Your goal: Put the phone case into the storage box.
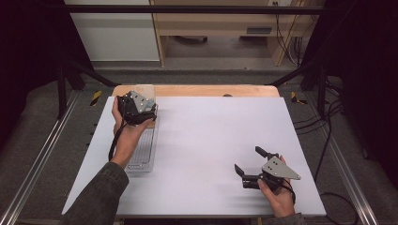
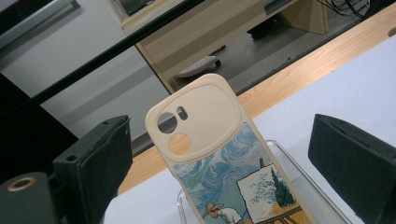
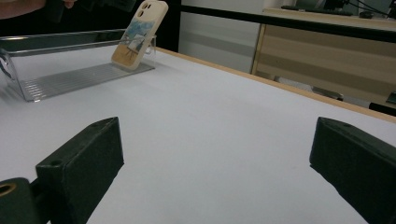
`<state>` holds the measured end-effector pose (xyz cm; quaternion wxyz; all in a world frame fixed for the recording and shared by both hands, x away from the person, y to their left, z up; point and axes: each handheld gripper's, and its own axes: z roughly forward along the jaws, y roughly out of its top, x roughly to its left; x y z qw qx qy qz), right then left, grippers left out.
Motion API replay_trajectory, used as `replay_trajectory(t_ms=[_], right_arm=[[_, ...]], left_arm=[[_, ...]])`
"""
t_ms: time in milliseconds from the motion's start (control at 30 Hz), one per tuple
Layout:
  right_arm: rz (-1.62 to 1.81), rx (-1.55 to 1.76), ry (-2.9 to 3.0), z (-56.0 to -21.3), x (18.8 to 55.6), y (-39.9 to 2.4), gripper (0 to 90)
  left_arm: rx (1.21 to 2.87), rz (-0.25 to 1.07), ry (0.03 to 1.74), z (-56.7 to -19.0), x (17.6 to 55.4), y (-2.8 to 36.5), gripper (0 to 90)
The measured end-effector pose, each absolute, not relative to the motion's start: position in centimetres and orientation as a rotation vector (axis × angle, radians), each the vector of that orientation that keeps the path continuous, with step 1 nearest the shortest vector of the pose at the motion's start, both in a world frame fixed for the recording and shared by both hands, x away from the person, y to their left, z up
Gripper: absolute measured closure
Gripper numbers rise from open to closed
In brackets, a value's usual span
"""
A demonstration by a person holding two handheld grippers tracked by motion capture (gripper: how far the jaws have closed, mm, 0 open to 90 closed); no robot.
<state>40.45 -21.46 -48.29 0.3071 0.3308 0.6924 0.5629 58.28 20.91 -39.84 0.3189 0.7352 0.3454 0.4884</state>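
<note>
- The left tool (image 1: 141, 108) is hovering at the far left of the table (image 1: 211, 140), over the far end of a clear plastic tray (image 1: 143, 157); its jaws are standing wide apart and gripping nothing.
- A cream phone case (image 2: 210, 140) with a painted scene on its back is leaning tilted at the far end of that tray, sitting between the left tool's spread jaws without touching either.
- The right tool (image 1: 248, 164) is resting low near the table's front right, well apart from the tray, its jaws gaping wide and empty.
</note>
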Motion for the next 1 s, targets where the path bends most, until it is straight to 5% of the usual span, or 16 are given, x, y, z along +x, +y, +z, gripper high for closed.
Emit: replay_trajectory(t_ms=[1000], right_arm=[[1.487,0.869,1.838,-48.3,40.5,-21.4,2.9]], left_arm=[[2.008,1.299,0.792,-40.0,56.7,20.5,6.5]])
